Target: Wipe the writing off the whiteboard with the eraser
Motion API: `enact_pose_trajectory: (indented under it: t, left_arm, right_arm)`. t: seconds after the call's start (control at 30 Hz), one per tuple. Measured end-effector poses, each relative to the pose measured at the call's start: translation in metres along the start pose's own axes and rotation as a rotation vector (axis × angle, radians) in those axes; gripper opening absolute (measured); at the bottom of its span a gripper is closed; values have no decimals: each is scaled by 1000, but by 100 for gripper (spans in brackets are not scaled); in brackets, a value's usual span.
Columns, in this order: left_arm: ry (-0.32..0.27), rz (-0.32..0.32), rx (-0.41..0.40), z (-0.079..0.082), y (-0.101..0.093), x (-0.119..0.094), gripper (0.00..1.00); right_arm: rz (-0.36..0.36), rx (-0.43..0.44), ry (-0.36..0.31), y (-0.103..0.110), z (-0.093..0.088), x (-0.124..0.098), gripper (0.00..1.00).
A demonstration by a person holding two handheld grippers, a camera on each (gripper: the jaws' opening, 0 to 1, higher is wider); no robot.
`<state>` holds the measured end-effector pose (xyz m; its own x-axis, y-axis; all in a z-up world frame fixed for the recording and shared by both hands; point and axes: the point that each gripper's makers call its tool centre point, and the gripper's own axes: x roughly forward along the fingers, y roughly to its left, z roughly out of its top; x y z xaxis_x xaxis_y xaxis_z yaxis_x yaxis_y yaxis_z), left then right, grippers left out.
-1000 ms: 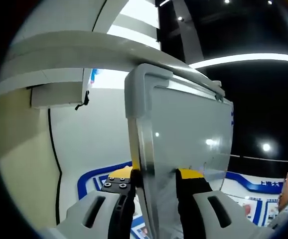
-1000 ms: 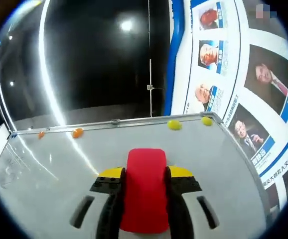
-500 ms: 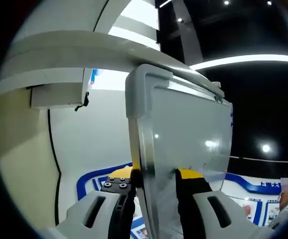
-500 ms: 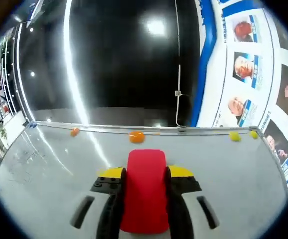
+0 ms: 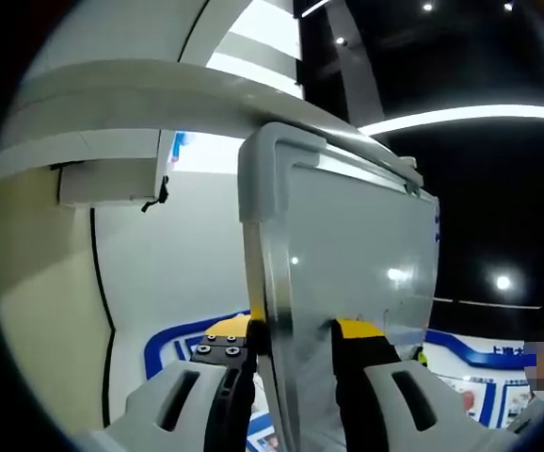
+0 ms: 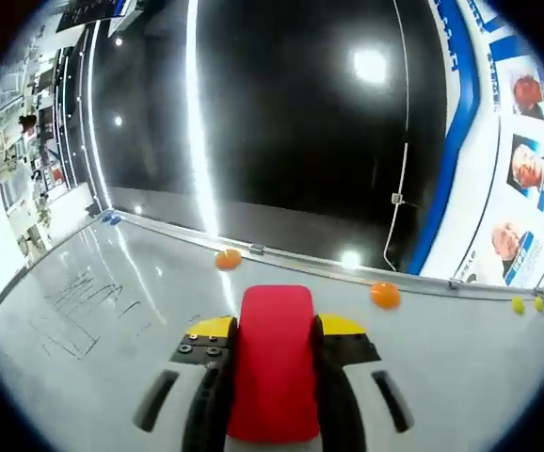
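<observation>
Whiteboard (image 6: 112, 320) writing is now coming into the right gripper view: faint dark scribbles (image 6: 79, 306) are sitting at the left of the frame, on the board's pale surface. Half a second back, that view was showing only a trace of them at the far left edge, and a second back a wall of portrait posters at the right. The camera is swinging, not the board; the posters (image 6: 526, 169) are now sliding off toward the upper right. Judged from this, the right hand is turning the eraser toward the marks, and no wiping has reached them yet.

Left gripper view, left to right: a pale wall and a black cable at the left, then the board's grey corner cap (image 5: 277, 155) in the upper middle. The left gripper (image 5: 297, 353) is clamping the board's edge between its yellow-tipped jaws, holding it steady; this view is barely changing across the second.

Right gripper view, left to right: the scribbles, an orange magnet (image 6: 227, 259) on the top rail, then the red eraser (image 6: 275, 363) at bottom centre. The right gripper (image 6: 274, 350) is closed on the eraser. A second orange magnet (image 6: 385, 295) is sitting right of centre. The writing is lying left of and beyond the jaw tips, well apart from the eraser.
</observation>
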<state>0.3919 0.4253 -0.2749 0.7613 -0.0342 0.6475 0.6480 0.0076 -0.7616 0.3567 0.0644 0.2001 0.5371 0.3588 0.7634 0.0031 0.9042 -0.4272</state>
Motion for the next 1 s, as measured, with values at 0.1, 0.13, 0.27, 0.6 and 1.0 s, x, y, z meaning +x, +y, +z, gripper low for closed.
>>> enact_pose_trajectory:
  t: [0.1,0.13,0.27,0.6,1.0]
  left_arm:
    - [2,-2,1,0,0,0,35]
    - [3,-2,1,0,0,0,35]
    - [7,-1,2,0,0,0,35]
    - [5,-6,6,-1,0,0,34]
    - [14,-6,6,-1,2,0,34]
  right_arm:
    - [58,-30,-3,11,2,3,27]
    - [74,-46,-1,15,2,5,27]
    - [201,-114,-8,40,4,7,27]
    - [388,-230,-15,70,-1,3,27]
    - [712,-361,-6,108,-25,-35,26]
